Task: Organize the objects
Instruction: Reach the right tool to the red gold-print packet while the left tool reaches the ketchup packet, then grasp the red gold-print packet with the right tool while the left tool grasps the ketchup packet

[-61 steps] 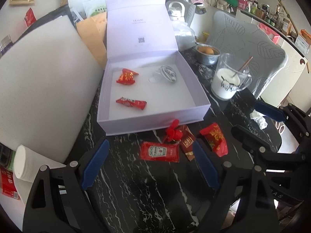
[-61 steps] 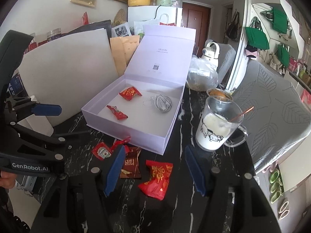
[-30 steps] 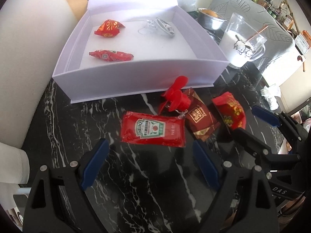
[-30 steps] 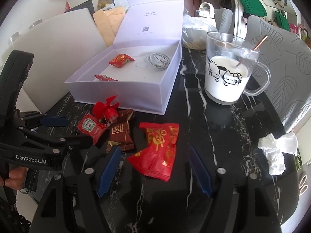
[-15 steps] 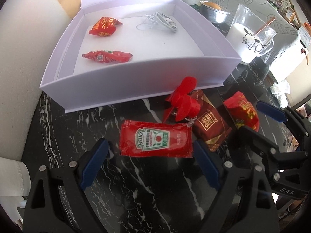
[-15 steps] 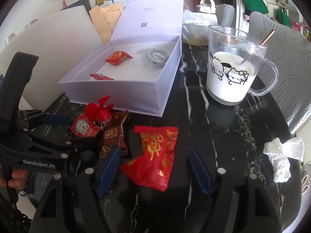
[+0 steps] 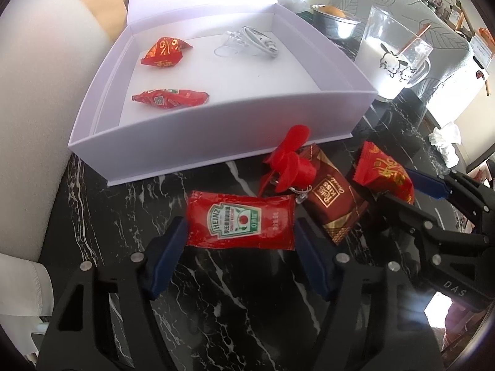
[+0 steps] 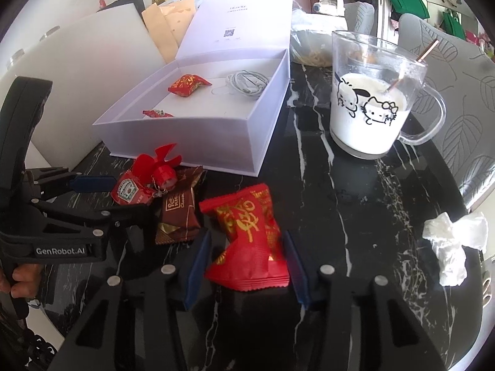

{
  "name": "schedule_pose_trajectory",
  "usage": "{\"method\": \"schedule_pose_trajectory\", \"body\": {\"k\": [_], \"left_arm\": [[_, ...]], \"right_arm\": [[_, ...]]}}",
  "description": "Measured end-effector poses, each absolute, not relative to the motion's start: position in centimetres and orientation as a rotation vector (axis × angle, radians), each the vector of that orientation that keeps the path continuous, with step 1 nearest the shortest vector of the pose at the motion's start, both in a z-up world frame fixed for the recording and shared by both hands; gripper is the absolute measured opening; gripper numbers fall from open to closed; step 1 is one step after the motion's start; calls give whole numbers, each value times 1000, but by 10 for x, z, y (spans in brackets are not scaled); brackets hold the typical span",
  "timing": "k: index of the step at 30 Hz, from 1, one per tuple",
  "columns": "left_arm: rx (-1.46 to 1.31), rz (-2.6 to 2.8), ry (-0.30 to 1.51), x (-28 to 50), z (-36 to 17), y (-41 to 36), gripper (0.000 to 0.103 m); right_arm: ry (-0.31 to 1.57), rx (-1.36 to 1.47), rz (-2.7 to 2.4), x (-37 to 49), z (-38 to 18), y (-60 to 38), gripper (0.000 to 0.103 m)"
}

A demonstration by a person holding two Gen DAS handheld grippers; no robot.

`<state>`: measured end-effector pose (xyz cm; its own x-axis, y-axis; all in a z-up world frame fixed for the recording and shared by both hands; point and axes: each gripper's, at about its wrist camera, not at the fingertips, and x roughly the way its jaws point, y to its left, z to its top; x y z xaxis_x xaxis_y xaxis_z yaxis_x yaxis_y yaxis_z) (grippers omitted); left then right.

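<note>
On the black marble table, a Heinz ketchup packet [image 7: 239, 219] lies flat between the blue pads [image 7: 168, 253] of my left gripper [image 7: 239, 224]. Its jaws are closing, and the pads stand right at the packet's two ends. A red snack packet [image 8: 247, 238] sits between the closing jaws of my right gripper [image 8: 246, 238], whose pads are close beside its edges. Between the two packets lie a red toy fan [image 7: 290, 160] and a brown chocolate packet [image 7: 332, 199]. Behind them, the open lilac box [image 7: 216, 136] holds two red candies [image 7: 165, 51] and a white cable [image 7: 253, 41].
A glass mug of milk [image 8: 368, 108] with a straw stands right of the box. A crumpled tissue [image 8: 451, 247] lies near the table's right edge. A metal bowl [image 7: 335, 24] sits behind the mug, and a white board [image 7: 46, 92] leans at the left.
Both grippers have come down close over the table. The left jaws have narrowed around the ketchup packet and the right jaws around the red snack packet.
</note>
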<state>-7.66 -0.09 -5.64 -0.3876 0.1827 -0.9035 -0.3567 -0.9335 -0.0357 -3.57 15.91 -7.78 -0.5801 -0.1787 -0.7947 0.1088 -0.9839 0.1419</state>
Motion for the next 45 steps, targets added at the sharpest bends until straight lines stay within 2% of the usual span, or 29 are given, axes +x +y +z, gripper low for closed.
{"method": "schedule_pose_trajectory", "body": {"k": [2,11,13,18,21,23,25,26,30,35,41,45], "left_arm": [[-1514,2346,213,-76,-55,-3,68],[-1514,2346,150,-68,-44,-14,68],[-1519,2350,153,-64,-41,-15,46],[-1572,2334,170,-64,-42,-11,46],[-1536,2353,114,-59,-42,-20,46],[-1517,2354,68,-55,-39,-29,49],[-1500,2369,32,-56,-35,-35,69],[-1481,2393,17,-56,-33,-37,73],[-1429,2442,26,-63,-34,-34,83],[-1497,2338,153,-85,-50,-19,83],[-1506,2331,209,-94,-56,-21,84],[-1478,2304,264,-95,-60,-18,91]], "right_arm": [[-122,1339,-2657,-33,-77,160,40],[-108,1313,-2674,-24,-70,161,39],[-102,1301,-2679,-22,-67,161,39],[-104,1281,-2680,-19,-63,158,39],[-95,1286,-2672,-16,-63,155,39],[-93,1284,-2668,-14,-63,154,39],[-96,1283,-2663,-13,-63,154,39],[-99,1285,-2662,-13,-63,153,39],[-95,1293,-2659,-14,-65,153,39],[-59,1297,-2657,-14,-64,154,39],[-37,1299,-2647,-15,-64,153,39],[-40,1317,-2629,-18,-68,151,39]]}}
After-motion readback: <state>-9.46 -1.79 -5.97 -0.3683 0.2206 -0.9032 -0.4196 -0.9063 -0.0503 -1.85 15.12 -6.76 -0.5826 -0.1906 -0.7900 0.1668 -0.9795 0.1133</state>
